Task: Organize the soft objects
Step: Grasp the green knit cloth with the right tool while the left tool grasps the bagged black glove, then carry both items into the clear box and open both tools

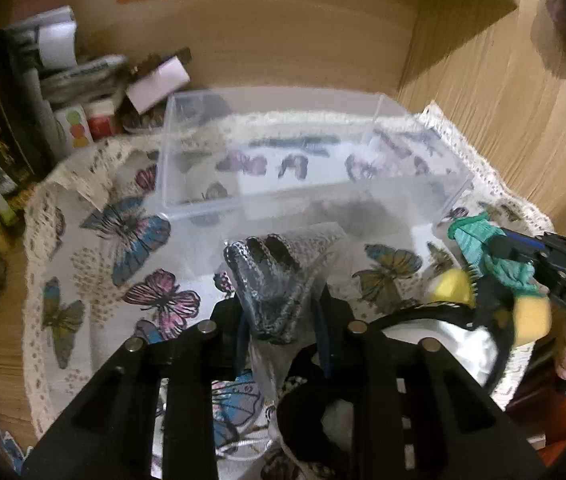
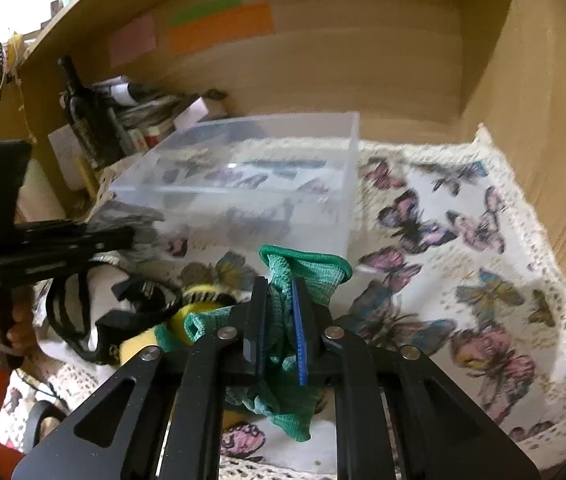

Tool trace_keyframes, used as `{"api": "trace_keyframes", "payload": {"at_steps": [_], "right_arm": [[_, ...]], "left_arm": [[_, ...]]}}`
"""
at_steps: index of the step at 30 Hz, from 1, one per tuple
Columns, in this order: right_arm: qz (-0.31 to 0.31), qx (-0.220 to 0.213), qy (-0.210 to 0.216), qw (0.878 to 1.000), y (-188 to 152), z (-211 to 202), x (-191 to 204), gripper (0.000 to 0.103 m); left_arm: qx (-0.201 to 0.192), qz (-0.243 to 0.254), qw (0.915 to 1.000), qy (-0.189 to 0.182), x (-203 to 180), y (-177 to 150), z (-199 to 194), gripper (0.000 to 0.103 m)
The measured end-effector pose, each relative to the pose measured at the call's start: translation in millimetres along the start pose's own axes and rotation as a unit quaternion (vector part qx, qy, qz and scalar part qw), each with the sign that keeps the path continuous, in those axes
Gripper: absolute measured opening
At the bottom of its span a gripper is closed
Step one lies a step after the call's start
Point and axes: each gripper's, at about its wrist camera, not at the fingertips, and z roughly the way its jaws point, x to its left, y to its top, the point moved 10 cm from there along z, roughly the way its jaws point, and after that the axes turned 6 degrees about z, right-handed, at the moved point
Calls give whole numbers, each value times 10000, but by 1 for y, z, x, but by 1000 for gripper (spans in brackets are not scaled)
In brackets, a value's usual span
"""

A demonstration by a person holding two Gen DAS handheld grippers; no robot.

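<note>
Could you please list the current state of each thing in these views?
Left gripper: shut on grey patterned cloth.
Right gripper: shut on green cloth.
Clear plastic box: open-topped, apparently empty, standing on the butterfly tablecloth.
Yellow item: lying loose on the tablecloth.

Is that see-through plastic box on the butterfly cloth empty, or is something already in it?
Empty, it seems. Through the clear box only the butterfly cloth shows; the green cloth remains outside it.

Wooden alcove: back panel point(image 2: 323, 64) bearing orange sticky note point(image 2: 223, 28), green note point(image 2: 207, 8) above it, pink note point(image 2: 133, 44) left of it. Surface under butterfly-print cloth point(image 2: 463, 264). Clutter of bottles and papers point(image 2: 115, 120) lower left of orange note.
</note>
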Motion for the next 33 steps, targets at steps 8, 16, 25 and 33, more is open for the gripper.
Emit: {"api": "trace_keyframes", "payload": {"at_steps": [8,16,25,33], "right_arm": [[-57,-599,-128,9981,39,-23,-2,10],[-431,-1207,-189,9916,88,-41,16,10],[-578,-1298,-142,9897,122,-20,30,10],[-652,-958,-187,9931,136,25,32,10]], "left_arm": [[-618,-20,9979,173,6,22,-44,27],[-1144,-124,9928,332,17,52,-71,24],[-1523,-70,9865,601,24,87,-85,24],[-1170,-85,9918,509,28,110,-51,24]]}}
